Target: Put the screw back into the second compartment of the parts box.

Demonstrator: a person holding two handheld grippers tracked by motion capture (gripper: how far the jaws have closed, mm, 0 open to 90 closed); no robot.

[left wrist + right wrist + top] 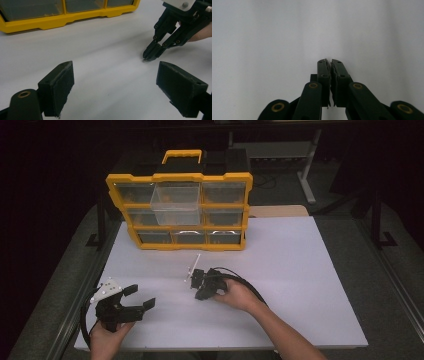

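My left gripper (141, 296) rests near the table's front left corner, a hand around it and its jaws wide open; the left gripper view shows nothing but bare white table between the pads (117, 82). My right gripper (191, 281) is held in a hand near the middle of the white table (300, 270). It is tilted down, its tips on the surface. In the right gripper view its jaws (331, 61) are pressed together, and I cannot make out anything between them. The left gripper view shows those tips (148, 58) touching the table.
A yellow and black organizer (177, 177) with clear drawers stands upright at the back of the table, and its lower edge (57, 21) appears in the left gripper view. One clear drawer (176, 202) in its top middle slot is pulled out. Black cables trail from both grippers.
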